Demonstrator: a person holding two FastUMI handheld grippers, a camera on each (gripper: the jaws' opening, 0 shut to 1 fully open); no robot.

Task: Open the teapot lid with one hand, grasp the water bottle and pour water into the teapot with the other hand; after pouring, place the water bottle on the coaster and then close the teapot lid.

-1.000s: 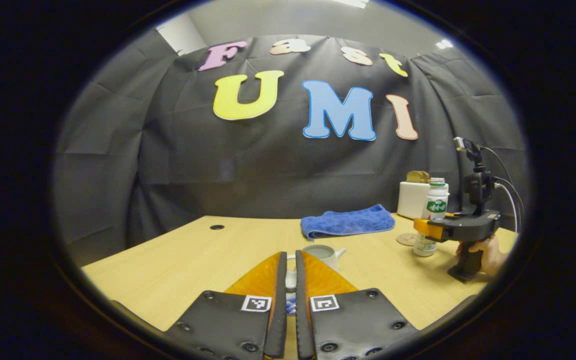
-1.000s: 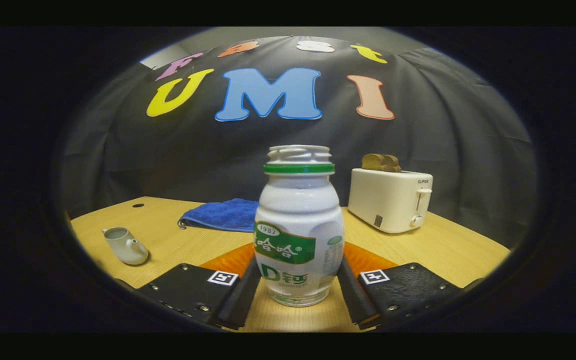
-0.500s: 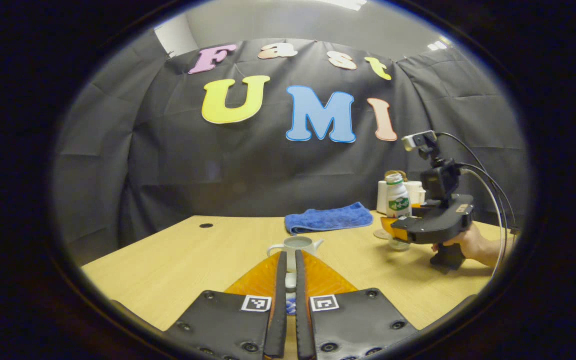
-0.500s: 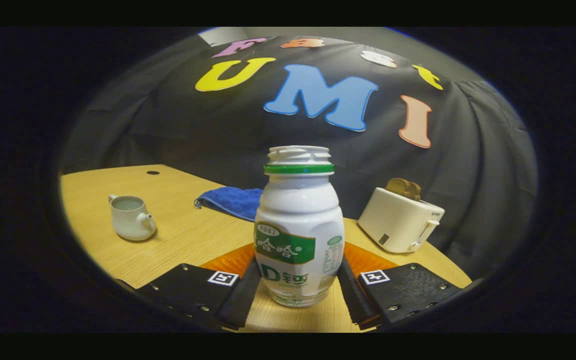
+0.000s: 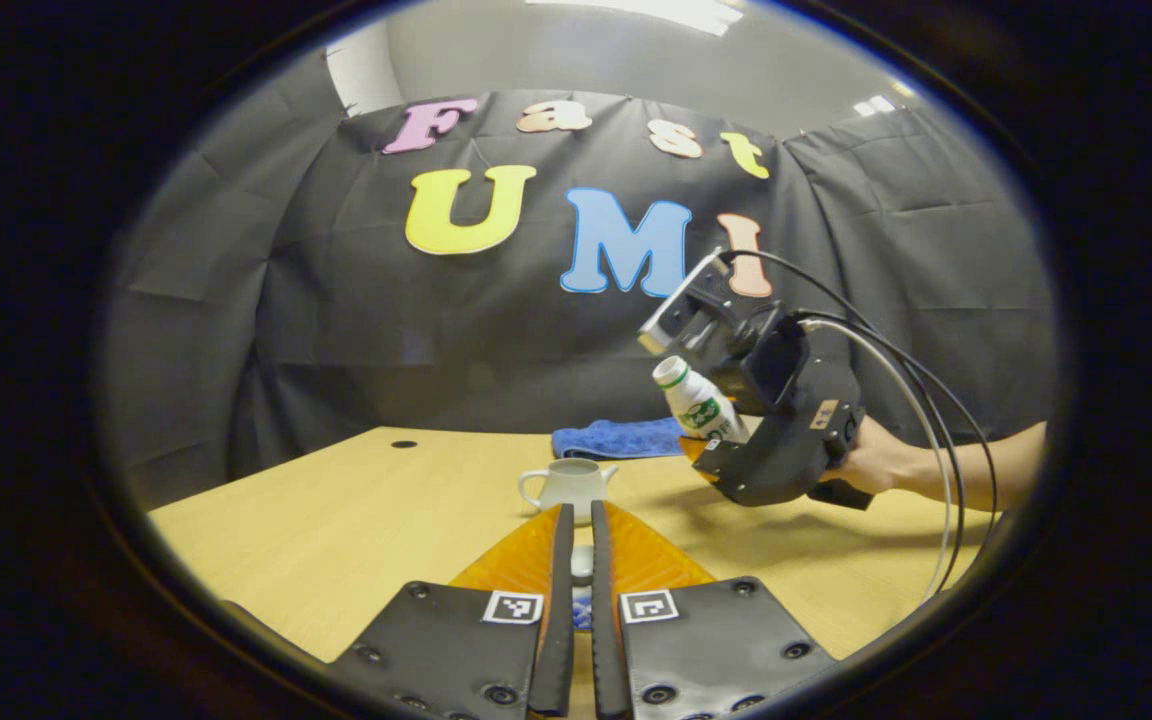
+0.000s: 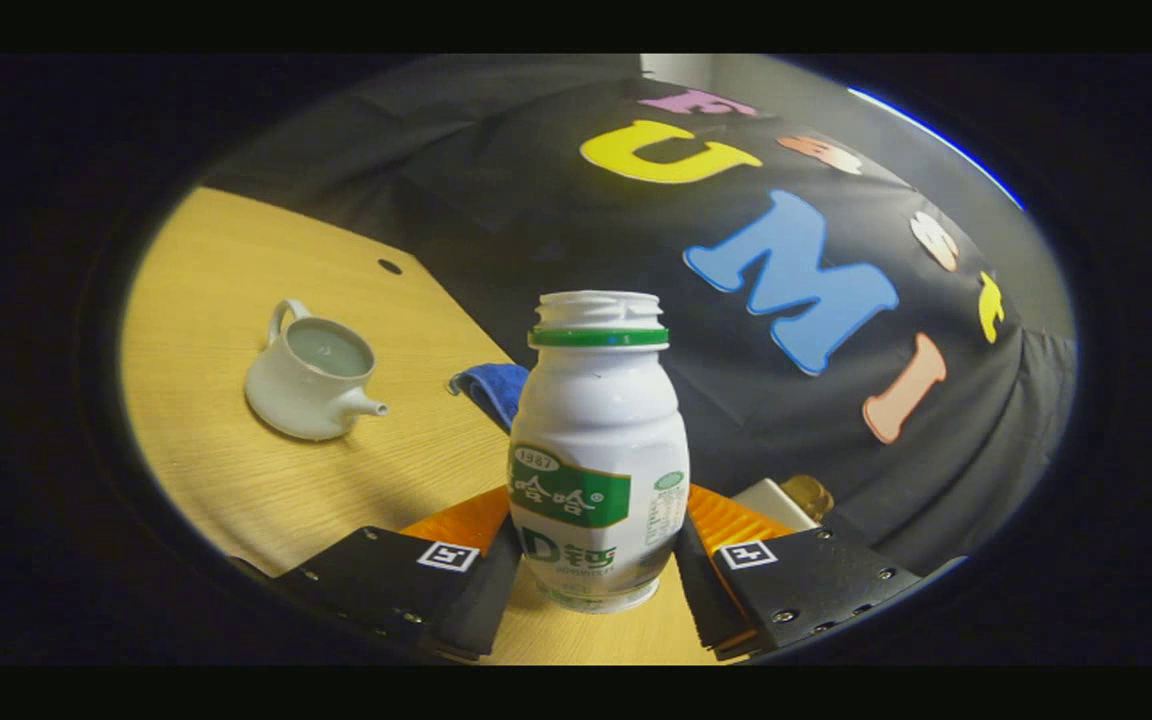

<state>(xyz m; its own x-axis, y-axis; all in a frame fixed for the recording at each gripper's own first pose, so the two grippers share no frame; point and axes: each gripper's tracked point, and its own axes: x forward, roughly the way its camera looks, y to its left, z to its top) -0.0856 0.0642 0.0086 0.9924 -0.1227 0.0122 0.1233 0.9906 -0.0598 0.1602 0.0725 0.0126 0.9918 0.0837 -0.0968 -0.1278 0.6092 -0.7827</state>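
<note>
Above the worktop (image 5: 356,520), the right hand-held gripper (image 6: 591,570) was clamped on the bottle (image 6: 598,450), both fingers pressing its lower body. Half a second earlier the bottle had been carried upright near the toaster; now it was lifted and tilted, its open neck leaning toward the teapot (image 5: 568,484), as the left gripper view showed (image 5: 698,403). The teapot stood uncovered on the worktop, its mouth open, near the bottle but not yet under it. That suggested the pour was about to begin, with the carry nearly done. The left hand-held gripper (image 5: 576,575) had its fingers close together on a small pale object, probably the lid (image 5: 581,563), held back from the teapot. A blue cloth (image 5: 616,438) lay behind.
</note>
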